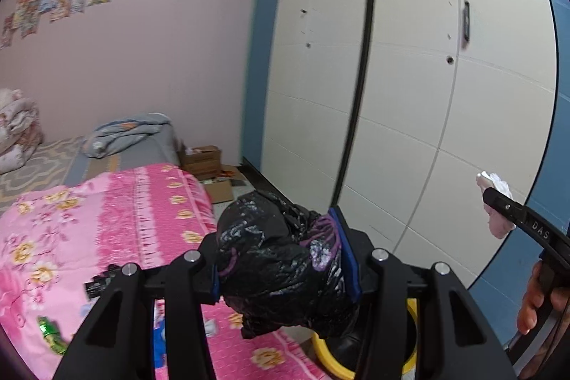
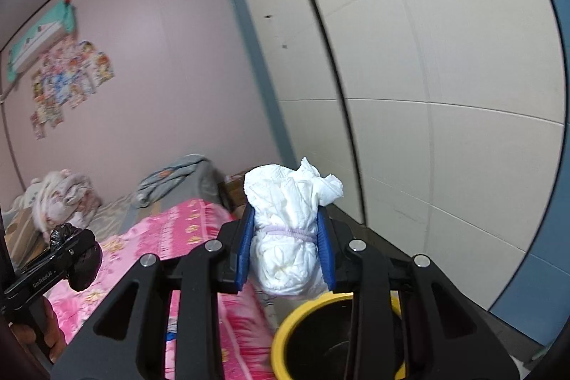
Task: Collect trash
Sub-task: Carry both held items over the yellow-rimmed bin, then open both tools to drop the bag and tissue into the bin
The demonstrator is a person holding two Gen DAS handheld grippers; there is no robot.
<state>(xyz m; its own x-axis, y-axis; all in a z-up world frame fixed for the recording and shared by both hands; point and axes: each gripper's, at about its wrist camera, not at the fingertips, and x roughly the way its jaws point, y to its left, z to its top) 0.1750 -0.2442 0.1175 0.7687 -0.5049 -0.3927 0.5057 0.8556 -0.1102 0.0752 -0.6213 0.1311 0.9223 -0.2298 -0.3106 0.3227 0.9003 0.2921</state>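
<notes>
Gripping one black bag (image 1: 285, 259): left hand-held gripper (image 1: 285, 267); right hand-held gripper (image 2: 285, 255) clamps one white bundle (image 2: 288, 230).

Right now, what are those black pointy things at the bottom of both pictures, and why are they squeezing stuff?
Those are two claws that a person holds, one in each hand. Each has a little camera looking along its fingers, so one picture comes from each claw. In the left camera's picture, the left claw squeezes a scrunched black trash bag. In the right camera's picture, the right claw squeezes a white bundle tied with a pale purple band; it looks like a rolled-up diaper. A yellow-rimmed bin sits just below it. Beside them is a bed with a pink flowery blanket, and behind stands a big white wardrobe.
</notes>
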